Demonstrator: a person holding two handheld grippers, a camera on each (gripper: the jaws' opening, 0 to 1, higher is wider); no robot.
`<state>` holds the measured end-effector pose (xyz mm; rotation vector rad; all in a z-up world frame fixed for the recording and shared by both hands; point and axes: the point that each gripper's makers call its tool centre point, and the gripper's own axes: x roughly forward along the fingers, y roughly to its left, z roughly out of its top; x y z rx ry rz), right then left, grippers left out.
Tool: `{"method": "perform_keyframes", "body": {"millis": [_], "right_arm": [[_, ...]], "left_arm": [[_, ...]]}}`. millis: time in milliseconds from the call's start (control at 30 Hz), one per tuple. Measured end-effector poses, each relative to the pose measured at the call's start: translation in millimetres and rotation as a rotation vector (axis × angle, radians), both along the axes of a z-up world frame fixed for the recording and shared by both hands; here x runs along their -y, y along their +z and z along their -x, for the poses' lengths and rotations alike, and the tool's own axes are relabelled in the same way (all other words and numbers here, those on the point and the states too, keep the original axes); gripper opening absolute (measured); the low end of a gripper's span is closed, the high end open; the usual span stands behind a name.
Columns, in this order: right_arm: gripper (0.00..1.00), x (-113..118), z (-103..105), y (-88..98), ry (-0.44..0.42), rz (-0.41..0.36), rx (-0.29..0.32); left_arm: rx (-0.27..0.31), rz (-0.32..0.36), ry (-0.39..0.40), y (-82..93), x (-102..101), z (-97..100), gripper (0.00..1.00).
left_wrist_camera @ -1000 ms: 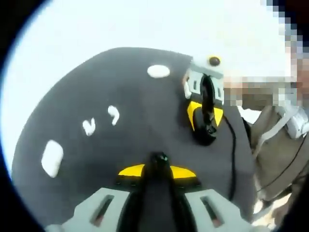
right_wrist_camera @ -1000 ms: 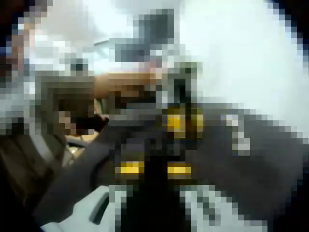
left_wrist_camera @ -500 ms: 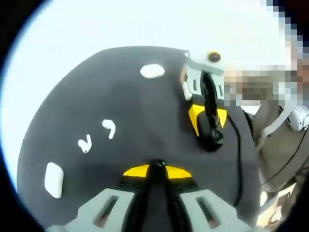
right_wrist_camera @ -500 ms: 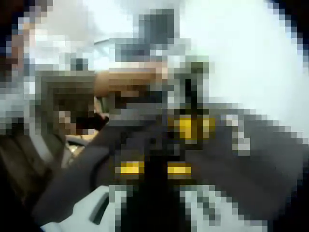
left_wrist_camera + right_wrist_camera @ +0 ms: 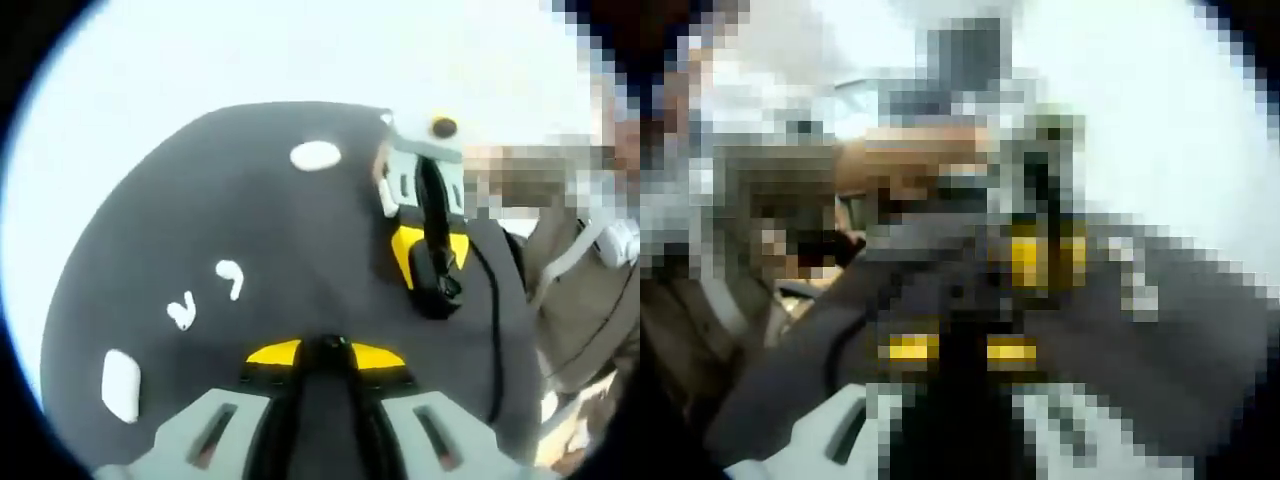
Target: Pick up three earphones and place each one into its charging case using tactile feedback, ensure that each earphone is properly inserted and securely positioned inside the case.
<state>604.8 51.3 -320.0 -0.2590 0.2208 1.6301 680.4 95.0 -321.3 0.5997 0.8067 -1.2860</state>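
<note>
Earphones (image 5: 229, 277) (image 5: 182, 312) lie loose mid dark mat (image 5: 300, 230), between two white cases (image 5: 316, 155) (image 5: 121, 384). Left gripper (image 5: 328, 352) jaws closed, empty. Right gripper (image 5: 436, 285) looks pinched together; right gripper view too pixelated to confirm.

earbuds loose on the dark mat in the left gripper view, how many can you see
2, lying close together left of centre on the dark mat: one earbud, the other earbud just lower left of it. A third may be hidden.

Mat (image 5: 300, 215) matt dark, maybe cloth; earphones (image 5: 230, 278) glossy white plastic.
</note>
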Motion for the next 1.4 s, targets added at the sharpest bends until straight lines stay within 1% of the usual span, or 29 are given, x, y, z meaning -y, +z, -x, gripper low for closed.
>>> {"method": "perform_keyframes", "body": {"millis": [67,100,133,233,300,333,433,500,533,567,633,667,700,733,767,800,867,933,967,1000,1067,1133,1167,1200,1233,1267,1300,1333,1400], "right_arm": [[0.18,0,0,0.0,0.0,0.0,0.002],[0.18,0,0,0.0,0.0,0.0,0.001],[0.18,0,0,0.0,0.0,0.001,0.001],[0.18,0,1,0.1,0.002,0.0,0.003],[0.18,0,1,0.2,0.003,0.001,0.003],[0.18,0,1,0.2,0.004,0.0,0.002],[0.18,-1,1,0.4,0.006,0.0,-0.001],[0.18,-1,1,0.6,0.006,0.0,-0.001],[0.18,-1,2,0.6,0.005,0.0,0.002],[0.18,-1,2,0.6,0.004,0.0,0.004],[0.18,-2,2,0.6,0.003,0.001,0.005],[0.18,-2,2,0.7,0.003,0.001,0.005],[0.18,-2,2,0.6,0.002,0.001,0.004],[0.18,-2,2,0.7,0.001,0.002,0.0],[0.18,-2,2,0.7,0.0,0.002,-0.003],[0.18,-2,2,0.7,0.0,0.002,-0.004],[0.18,-2,2,0.7,-0.001,0.002,-0.008],[0.18,-2,2,0.6,-0.002,0.002,-0.007],[0.18,-2,1,0.5,-0.002,0.002,-0.005],[0.18,-2,1,0.4,-0.002,0.001,-0.004],[0.18,-2,1,0.3,-0.003,0.001,-0.003],[0.18,-1,0,0.1,-0.003,0.001,-0.003],[0.18,-1,0,-0.1,-0.003,0.001,-0.002],[0.18,-1,-1,-0.3,-0.002,0.0,-0.001],[0.18,0,-2,-0.4,-0.002,0.0,-0.003],[0.18,0,-2,-0.6,-0.001,0.0,-0.003],[0.18,0,-2,-0.6,0.0,0.0,-0.003],[0.18,0,-2,-0.8,0.0,-0.001,-0.003],[0.18,1,-3,-1.2,0.001,0.0,-0.002]], "left_arm": [[-0.016,0.023,-0.02,1.4,4,-2.5,0.13],[-0.04,0.022,-0.024,0.6,6,-3.8,0.12],[-0.049,0.015,-0.022,-0.7,6,-4.8,0.12],[-0.083,-0.045,-0.013,-9.1,3,-5.0,0.1],[-0.093,-0.033,-0.008,-6.7,5,-4.5,0.1],[-0.102,-0.031,0.008,-7.2,5,-3.5,0.1],[-0.096,-0.018,0.034,-6.6,2,-2.3,0.09],[-0.062,-0.009,0.051,-4.7,-1,2.0,0.09],[-0.006,0.003,0.055,-2.0,-2,1.1,0.09],[0.066,0.017,0.07,1.8,-4,-0.9,0.09],[0.264,0.07,0.093,17.2,-6,-3.9,0.09],[0.346,0.112,0.127,27.8,-7,-3.7,0.09],[0.403,0.16,0.159,38.4,-7,0.5,0.09],[0.444,0.21,0.167,47.8,-6,8.0,0.09],[0.484,0.236,0.166,54.0,-5,17.2,0.09],[0.549,0.26,0.17,61.9,-5,26.4,0.09],[0.622,0.288,0.147,66.4,3,41.9,0.09],[0.67,0.313,0.137,68.7,10,50.6,0.09],[0.708,0.324,0.14,71.3,14,53.6,0.09],[0.733,0.335,0.135,71.9,18,55.3,0.09],[0.763,0.328,0.115,68.3,25,59.0,0.09],[0.817,0.301,0.087,64.9,30,59.0,0.09],[0.817,0.3,0.078,61.3,32,59.9,0.09],[0.84,0.27,0.056,56.3,33,58.4,0.09],[0.848,0.264,0.044,52.9,34,57.6,0.09],[0.844,0.26,0.03,49.1,35,57.5,0.09],[0.846,0.26,0.015,47.2,37,59.7,0.09],[0.865,0.269,0.004,49.1,38,59.6,0.09],[0.87,0.258,0.006,48.3,39,58.1,0.09]]}}
